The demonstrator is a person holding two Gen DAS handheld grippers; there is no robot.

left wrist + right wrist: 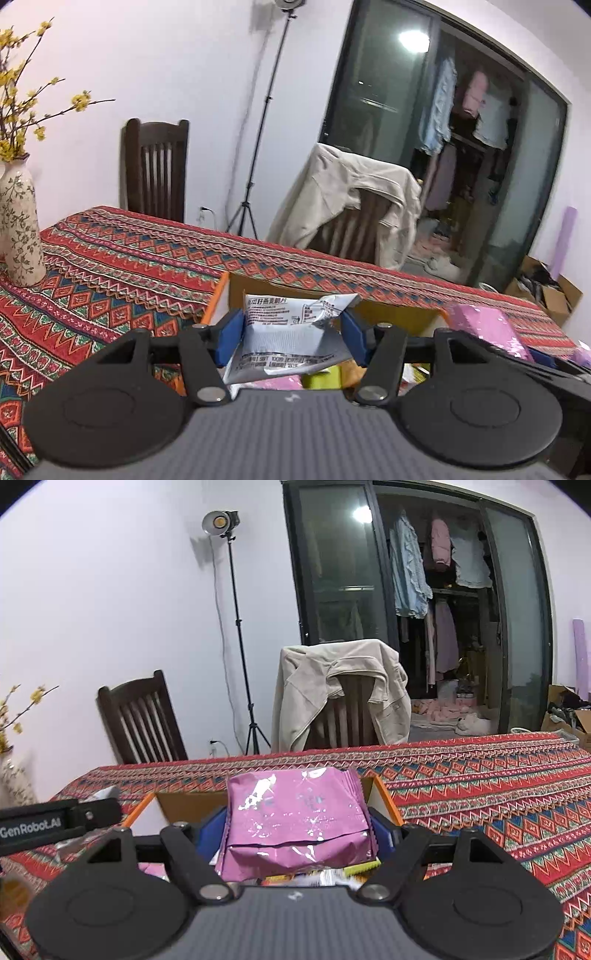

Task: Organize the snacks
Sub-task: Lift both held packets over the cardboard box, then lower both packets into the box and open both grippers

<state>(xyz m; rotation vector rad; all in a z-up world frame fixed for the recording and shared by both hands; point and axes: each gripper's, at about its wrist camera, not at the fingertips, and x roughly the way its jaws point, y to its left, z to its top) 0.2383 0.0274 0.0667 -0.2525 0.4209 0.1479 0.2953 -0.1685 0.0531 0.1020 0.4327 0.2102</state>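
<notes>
Two packets held above the box on the counter (110, 258).
Left hand-held gripper (291, 338) clamps a silver snack packet (291, 332); only its view shows the vase (20, 229). Right hand-held gripper (299, 834) clamps a pink snack packet (295, 819) over the cardboard box (384, 797); only its view shows the lamp (219, 522).

The left gripper (291, 338) has a grey ribbed housing with a small white mark at its front edge, flanked by two matte black round discs with raised rings. Black link arms run forward from silver rivets to blue finger pads (229, 338). The right gripper (295, 834) is built the same — grey ribbed body, black discs, silver pivots, blue pads. White "GenRobot.AI" lettering sits on the left gripper's black side bar.
</notes>
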